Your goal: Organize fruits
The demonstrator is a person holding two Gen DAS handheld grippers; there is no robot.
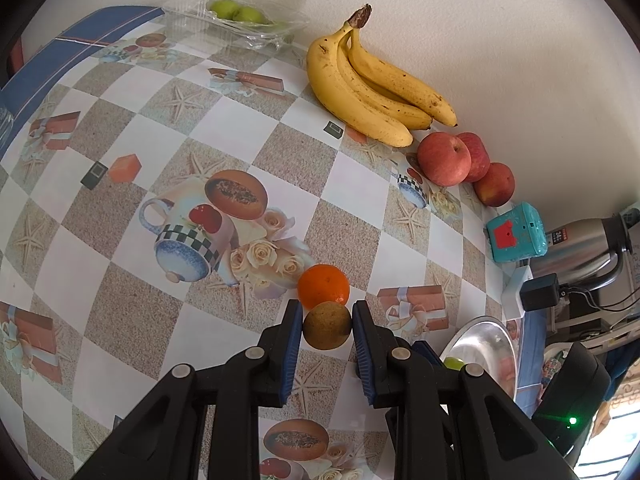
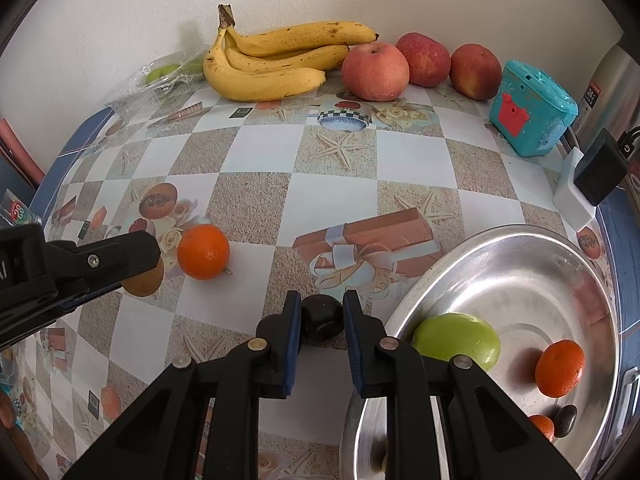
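Observation:
My left gripper (image 1: 327, 306) is shut on a round brown fruit (image 1: 327, 326) that rests low over the tablecloth. An orange (image 1: 323, 285) lies just beyond it. In the right wrist view one of the left gripper's fingers (image 2: 120, 254) covers most of that brown fruit (image 2: 146, 282), beside the orange (image 2: 203, 251). My right gripper (image 2: 322, 300) is shut on a small dark round fruit (image 2: 322, 318) on the table, just left of the metal bowl (image 2: 500, 240). The bowl holds a green fruit (image 2: 456, 340), two oranges (image 2: 559, 368) and a small dark fruit (image 2: 564, 420).
Along the wall lie a bunch of bananas (image 2: 276, 60), three red apples (image 2: 376, 72) and a clear plastic tray with green fruits (image 1: 236, 14). A teal box (image 2: 532, 108), a white and black charger (image 2: 588, 176) and a steel flask (image 1: 576, 252) crowd the right edge.

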